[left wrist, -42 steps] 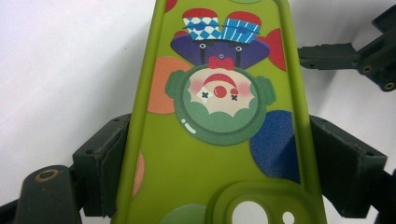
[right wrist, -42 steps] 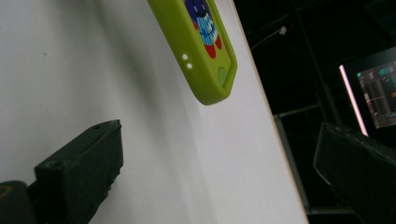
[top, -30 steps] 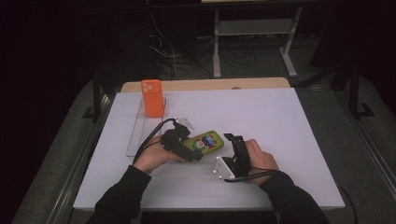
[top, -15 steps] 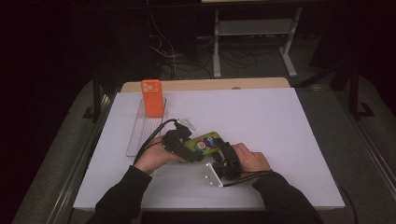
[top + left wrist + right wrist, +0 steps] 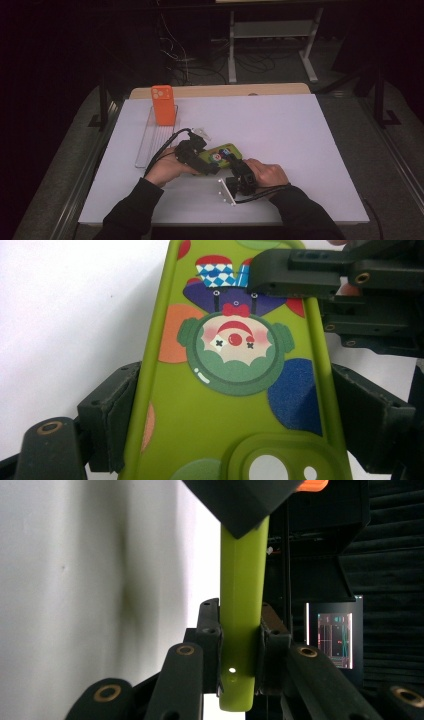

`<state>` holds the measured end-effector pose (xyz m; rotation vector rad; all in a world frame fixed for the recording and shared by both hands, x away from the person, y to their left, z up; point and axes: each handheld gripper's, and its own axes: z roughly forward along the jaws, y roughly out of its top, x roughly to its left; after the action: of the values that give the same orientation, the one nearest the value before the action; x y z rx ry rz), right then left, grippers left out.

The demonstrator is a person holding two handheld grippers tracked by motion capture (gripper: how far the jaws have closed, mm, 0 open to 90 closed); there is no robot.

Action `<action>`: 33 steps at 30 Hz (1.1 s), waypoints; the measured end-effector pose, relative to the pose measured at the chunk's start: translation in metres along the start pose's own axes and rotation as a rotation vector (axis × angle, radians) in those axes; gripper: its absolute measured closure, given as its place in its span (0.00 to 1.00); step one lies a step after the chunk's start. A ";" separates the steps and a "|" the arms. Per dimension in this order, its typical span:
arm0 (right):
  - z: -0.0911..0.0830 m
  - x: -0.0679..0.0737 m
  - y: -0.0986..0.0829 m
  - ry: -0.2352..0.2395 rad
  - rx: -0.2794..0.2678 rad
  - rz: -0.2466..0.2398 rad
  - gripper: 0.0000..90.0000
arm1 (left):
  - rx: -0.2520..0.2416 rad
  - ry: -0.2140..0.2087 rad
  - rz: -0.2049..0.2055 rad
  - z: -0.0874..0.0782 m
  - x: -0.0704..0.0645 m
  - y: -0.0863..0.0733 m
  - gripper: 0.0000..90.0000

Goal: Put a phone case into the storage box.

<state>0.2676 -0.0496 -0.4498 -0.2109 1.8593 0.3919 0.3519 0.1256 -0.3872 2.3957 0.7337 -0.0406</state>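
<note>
**Inspector:** Report the position of the green phone case.

**Assistant:** It is near the front middle of the white desk, held between the two grippers. In the left gripper view its printed back faces the camera: a round clown face, coloured spots, and a camera cut-out at the bottom edge.

**Inspector:** State of the left gripper?

**Assistant:** Clenched on the case. In its own view its two black jaws press against the case's long sides, one on each edge, at the end with the camera cut-out.

**Inspector:** And the right gripper?

**Assistant:** Also grasping the case. In the right gripper view the case is seen edge-on, and the jaws pinch its thin green edge from both faces. The left gripper view shows that gripper clamped at the far end of the case, over the clown's hat.

**Inspector:** Is the case lying on the desk?

**Assistant:** Cannot tell whether it touches the surface.

**Inspector:** Other items?

**Assistant:** An orange phone stands upright at the far end of a clear tray, on the left part of the desk, well apart from the case. A cable loops from the left gripper.
</note>
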 end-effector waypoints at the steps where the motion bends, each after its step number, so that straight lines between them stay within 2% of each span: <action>1: 0.000 0.000 0.000 -0.003 0.000 -0.002 0.83 | 0.000 0.000 0.005 0.000 0.000 0.000 0.16; 4: -0.001 0.001 0.000 -0.012 0.003 -0.017 0.84 | -0.006 -0.008 0.012 0.000 0.001 -0.001 0.16; 6: -0.002 0.002 0.001 -0.017 0.002 -0.019 0.84 | -0.012 0.006 0.044 -0.001 0.001 -0.002 0.15; 8: -0.002 0.001 0.001 -0.020 0.002 -0.015 0.84 | -0.041 0.016 0.029 0.000 -0.002 -0.002 0.12; 10: -0.003 0.000 0.000 -0.018 0.005 -0.011 0.84 | -0.023 0.008 0.043 -0.002 0.000 -0.002 0.06; 12: -0.002 -0.001 -0.002 -0.017 0.021 0.006 0.84 | -0.040 0.011 0.053 -0.004 0.000 -0.003 0.01; 13: -0.001 -0.001 -0.004 -0.012 0.022 0.005 0.84 | -0.063 0.012 0.036 -0.004 -0.001 -0.004 0.01; 14: -0.001 -0.002 -0.005 -0.002 0.028 0.008 0.84 | -0.052 0.009 0.048 -0.006 0.000 -0.004 0.00; 15: -0.001 -0.003 -0.006 -0.005 0.035 0.019 0.84 | -0.056 0.017 0.054 -0.007 0.000 -0.005 0.00; 16: -0.001 -0.004 -0.009 -0.002 0.040 0.037 0.84 | -0.071 0.016 0.041 -0.006 -0.001 -0.005 0.00; 18: 0.000 -0.005 -0.011 0.008 0.050 0.050 0.84 | -0.049 0.022 0.064 -0.008 0.001 -0.006 0.00; 19: 0.000 -0.006 -0.013 0.009 0.051 0.067 0.84 | -0.066 0.021 0.045 -0.008 0.001 -0.006 0.00; 20: 0.000 -0.007 -0.015 0.016 0.059 0.077 0.84 | -0.055 0.027 0.069 -0.009 0.002 -0.007 0.00; 21: 0.000 -0.008 -0.016 0.018 0.069 0.092 0.84 | -0.058 0.028 0.069 -0.010 0.003 -0.007 0.00; 22: -0.001 -0.008 -0.017 0.026 0.077 0.135 0.84 | -0.078 0.019 0.046 -0.009 0.002 -0.008 0.00; 24: -0.001 -0.012 -0.022 0.037 0.083 0.144 0.84 | -0.085 0.030 0.049 -0.010 0.003 -0.008 0.00; 25: -0.001 -0.012 -0.023 0.054 0.085 0.152 0.84 | -0.066 0.028 0.069 -0.012 0.005 -0.009 0.00; 26: -0.001 -0.015 -0.025 0.058 0.084 0.166 0.84 | -0.077 0.032 0.054 -0.011 0.004 -0.009 0.00; 27: -0.001 -0.016 -0.027 0.070 0.089 0.186 0.84 | -0.067 0.036 0.068 -0.012 0.006 -0.010 0.00; 28: 0.000 -0.017 -0.028 0.065 0.091 0.191 0.84 | -0.074 0.035 0.060 -0.012 0.006 -0.010 0.00; 29: 0.000 -0.018 -0.029 0.071 0.093 0.216 0.84 | -0.078 0.036 0.071 -0.012 0.007 -0.010 0.00; 31: 0.000 -0.021 -0.032 0.087 0.095 0.263 0.84 | -0.092 0.036 0.048 -0.011 0.005 -0.011 0.00; 33: 0.000 -0.023 -0.033 0.094 0.097 0.327 0.84 | -0.096 0.036 0.051 -0.011 0.006 -0.011 0.00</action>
<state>0.2866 -0.0812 -0.4331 0.1451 2.0046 0.5210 0.3492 0.1421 -0.3858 2.3276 0.6760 0.0577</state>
